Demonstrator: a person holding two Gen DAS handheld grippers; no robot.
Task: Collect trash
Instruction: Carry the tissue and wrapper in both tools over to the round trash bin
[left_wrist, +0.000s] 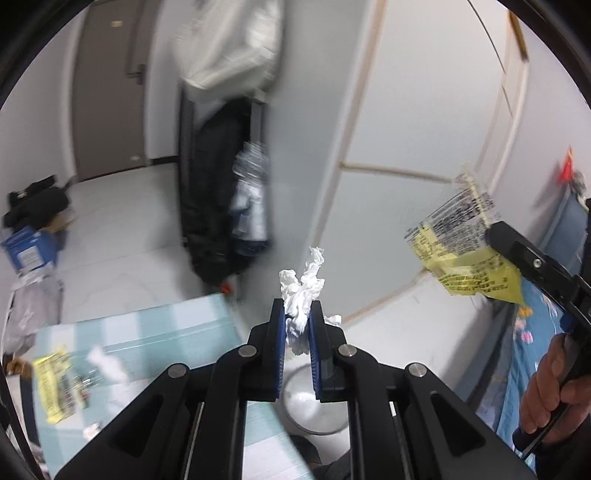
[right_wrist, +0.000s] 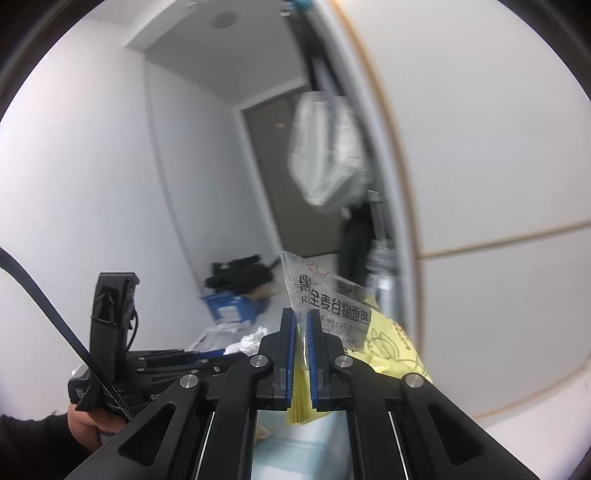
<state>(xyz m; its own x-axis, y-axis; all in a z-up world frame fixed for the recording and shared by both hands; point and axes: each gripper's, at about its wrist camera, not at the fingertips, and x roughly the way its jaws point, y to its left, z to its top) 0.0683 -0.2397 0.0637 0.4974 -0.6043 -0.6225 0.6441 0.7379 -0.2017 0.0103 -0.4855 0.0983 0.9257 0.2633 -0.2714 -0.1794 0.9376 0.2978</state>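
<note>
1. Between our left gripper (left_wrist: 298, 325) jaws sits a crumpled tissue (left_wrist: 303, 291), pinched tight near its lower end; its long axis rises toward 12 o'clock.
2. Our right gripper (right_wrist: 301, 332) is clamped on a yellow bread wrapper (right_wrist: 343, 317), which fans out toward 1 o'clock.
3. We judge both feather-light and soft; the wrapper looks slippery, so an edge pinch suits it.
4. At 6 o'clock below the tissue waits a round bin (left_wrist: 314, 406); more litter lies on the table (left_wrist: 155, 332) at 8 o'clock.

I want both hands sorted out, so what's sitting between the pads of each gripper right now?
Left gripper pinches crumpled white tissue; right gripper pinches a yellow bread wrapper, each seen in its own wrist view.
</note>
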